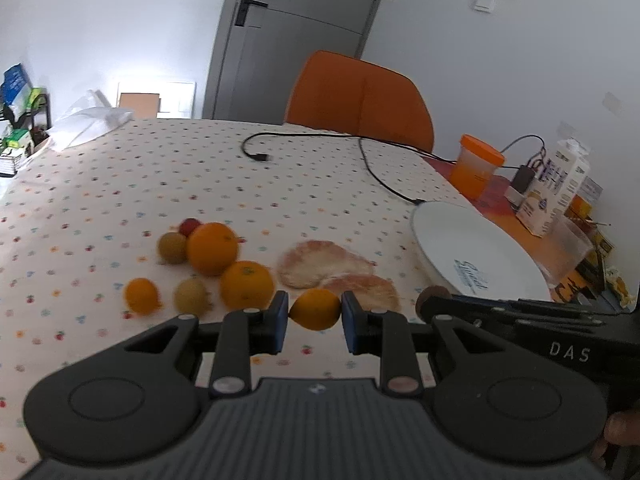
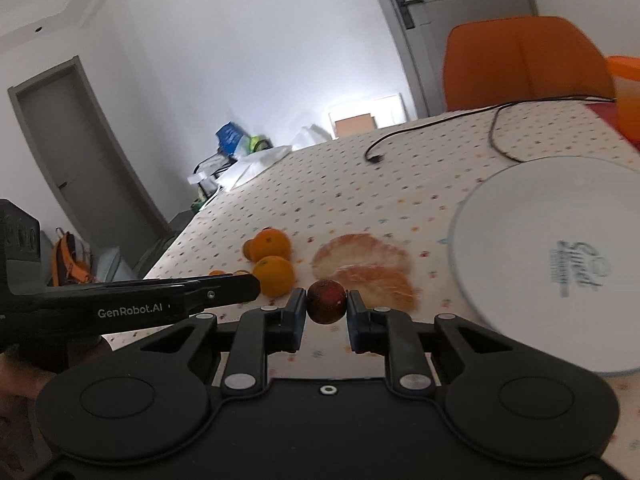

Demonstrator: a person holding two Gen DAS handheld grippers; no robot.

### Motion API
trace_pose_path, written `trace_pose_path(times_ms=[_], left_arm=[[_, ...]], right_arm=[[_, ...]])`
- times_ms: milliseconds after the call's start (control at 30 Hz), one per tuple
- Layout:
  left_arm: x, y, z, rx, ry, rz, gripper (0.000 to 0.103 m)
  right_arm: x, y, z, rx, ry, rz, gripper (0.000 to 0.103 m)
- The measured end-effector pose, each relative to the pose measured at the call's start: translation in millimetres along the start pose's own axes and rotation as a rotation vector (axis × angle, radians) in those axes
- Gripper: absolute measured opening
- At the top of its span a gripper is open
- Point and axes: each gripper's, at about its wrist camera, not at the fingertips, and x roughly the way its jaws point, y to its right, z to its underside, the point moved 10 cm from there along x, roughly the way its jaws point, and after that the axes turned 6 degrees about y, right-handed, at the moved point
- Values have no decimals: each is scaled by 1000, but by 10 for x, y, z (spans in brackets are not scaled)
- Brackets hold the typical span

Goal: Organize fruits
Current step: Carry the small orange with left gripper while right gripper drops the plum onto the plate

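W/ the left gripper (image 1: 315, 312) clamped on a small yellow-orange fruit (image 1: 316, 309) & the right gripper (image 2: 327, 304) pinching a dark red fruit (image 2: 326, 301), both off the cloth, we carry them level to the white plate (image 2: 520, 248) w/o squeezing harder.

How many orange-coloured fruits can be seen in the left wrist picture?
4. One small orange fruit is held in the left gripper; two big oranges and one small orange fruit lie on the tablecloth. More may be hidden.
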Motion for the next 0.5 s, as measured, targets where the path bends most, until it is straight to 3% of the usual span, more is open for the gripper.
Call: trace_pose_path(times_ms=[500], left_arm=[[180,620,-60,106,-11,83,27]], right_arm=[[-424,461,-100,45,97,101,20]])
